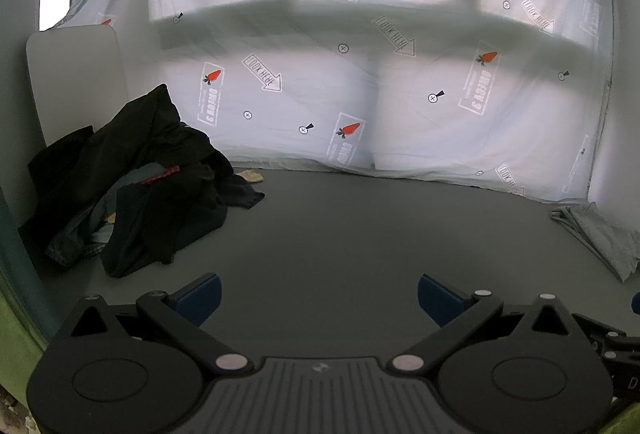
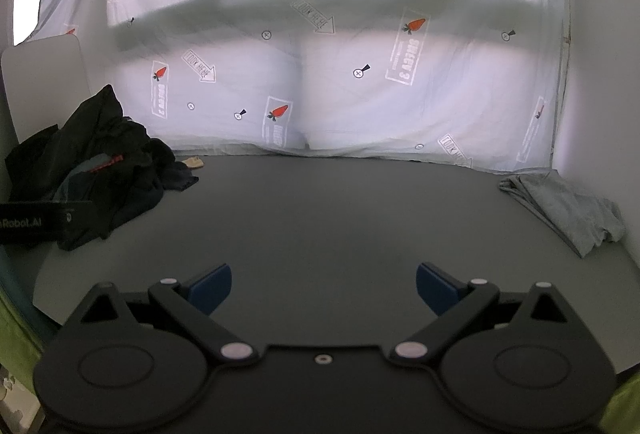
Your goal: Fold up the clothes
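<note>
Your left gripper (image 1: 318, 300) sits nearest at six o'clock in its own view, its blue fingers (image 1: 198, 298) spread wide apart with nothing between them, tilted down over the bare grey counter (image 1: 340, 234). Your right gripper (image 2: 323, 288) hangs the same way, fingers (image 2: 210, 290) wide apart and empty above the counter.

Further out at nine o'clock, you have a heap of dark clothes (image 1: 136, 189) bunched on the counter's left side, with a red strip showing in its folds. In the right wrist view the left gripper's black body crosses in front of that heap at nine o'clock. At three o'clock, well apart from the heap, a grey garment (image 2: 568, 209) lies folded near the counter's right edge.

Just past the heap, a small tan scrap (image 1: 250, 175) lies at the counter's back edge. Farthest away, a white sheet (image 1: 360, 73) printed with carrots and arrows hangs behind the counter.
</note>
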`<control>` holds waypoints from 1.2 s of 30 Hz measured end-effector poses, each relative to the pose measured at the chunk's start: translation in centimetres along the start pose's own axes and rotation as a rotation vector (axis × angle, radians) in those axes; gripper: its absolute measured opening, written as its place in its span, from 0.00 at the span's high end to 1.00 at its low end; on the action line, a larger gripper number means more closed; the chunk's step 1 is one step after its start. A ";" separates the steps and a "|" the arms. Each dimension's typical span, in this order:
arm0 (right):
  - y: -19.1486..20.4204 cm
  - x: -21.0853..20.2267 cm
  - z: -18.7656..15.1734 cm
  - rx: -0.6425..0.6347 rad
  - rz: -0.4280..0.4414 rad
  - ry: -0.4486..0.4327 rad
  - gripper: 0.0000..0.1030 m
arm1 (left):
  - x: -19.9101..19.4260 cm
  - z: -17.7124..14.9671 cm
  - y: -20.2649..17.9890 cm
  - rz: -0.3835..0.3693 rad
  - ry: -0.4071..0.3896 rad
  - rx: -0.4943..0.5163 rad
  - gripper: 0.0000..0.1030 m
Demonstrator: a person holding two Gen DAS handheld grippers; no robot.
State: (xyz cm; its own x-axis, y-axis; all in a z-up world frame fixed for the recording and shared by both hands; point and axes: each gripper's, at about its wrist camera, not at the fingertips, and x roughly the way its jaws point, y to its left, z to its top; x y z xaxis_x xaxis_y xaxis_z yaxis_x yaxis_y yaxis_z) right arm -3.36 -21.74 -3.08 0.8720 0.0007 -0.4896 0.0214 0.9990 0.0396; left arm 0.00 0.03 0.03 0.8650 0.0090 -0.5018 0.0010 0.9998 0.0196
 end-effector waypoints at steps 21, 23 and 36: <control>0.3 0.1 0.2 -0.005 0.001 -0.005 0.03 | -0.1 0.3 0.6 -0.004 0.000 -0.016 0.00; 0.3 0.1 0.2 -0.005 0.002 -0.003 0.03 | -0.1 0.3 0.7 -0.004 0.000 -0.017 0.00; 0.3 0.1 0.3 -0.012 0.001 -0.010 0.03 | 0.1 0.0 0.8 -0.003 -0.003 -0.018 0.00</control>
State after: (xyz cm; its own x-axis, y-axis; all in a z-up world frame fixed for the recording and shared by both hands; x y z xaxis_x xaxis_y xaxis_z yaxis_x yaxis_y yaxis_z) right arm -3.14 -21.46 -2.90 0.8770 0.0010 -0.4805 0.0151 0.9994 0.0297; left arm 0.10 0.83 -0.03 0.8664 0.0062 -0.4993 -0.0057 1.0000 0.0025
